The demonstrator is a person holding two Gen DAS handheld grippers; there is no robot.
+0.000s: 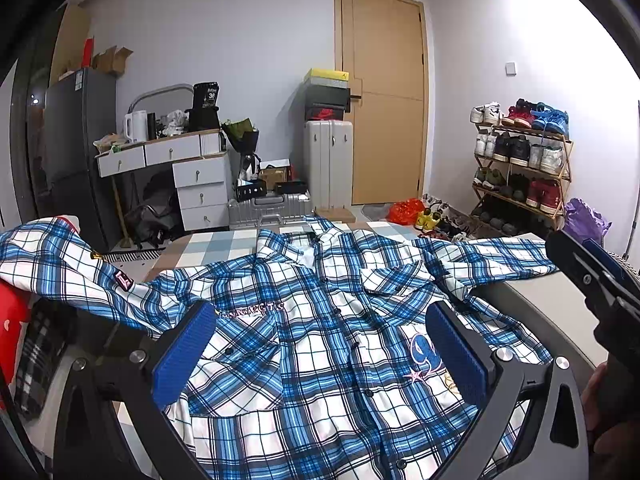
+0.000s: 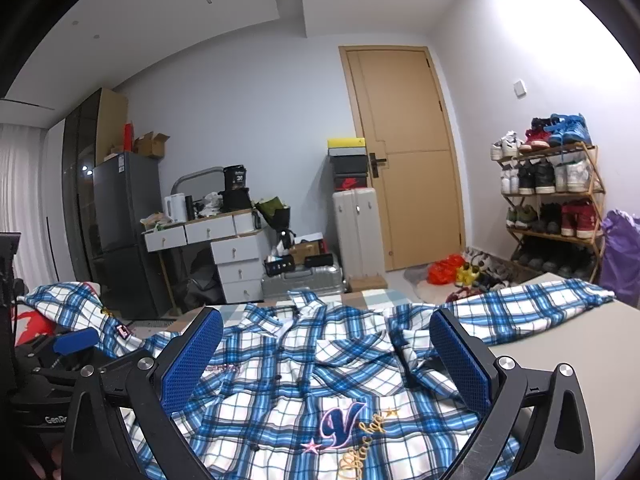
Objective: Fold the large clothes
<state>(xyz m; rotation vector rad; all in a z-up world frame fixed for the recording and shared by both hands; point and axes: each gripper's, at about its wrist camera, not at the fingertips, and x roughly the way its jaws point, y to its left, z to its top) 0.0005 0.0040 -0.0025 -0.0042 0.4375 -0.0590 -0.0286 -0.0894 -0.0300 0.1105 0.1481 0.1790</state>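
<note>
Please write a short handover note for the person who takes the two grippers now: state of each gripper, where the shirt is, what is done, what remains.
Left gripper: jaws wide open, holding nothing, above the shirt's lower front.
Right gripper: jaws wide open, holding nothing, above the shirt's chest.
Plaid shirt: lies front up and buttoned on the grey surface, collar toward the door, both sleeves spread out to the sides; the left sleeve drapes over things beside the surface.
Done: shirt laid out.
Left: no fold is visible yet; sleeves and body are all to be folded.

Blue-white plaid shirt (image 1: 312,344) (blue-padded tongs (image 1: 320,356))
</note>
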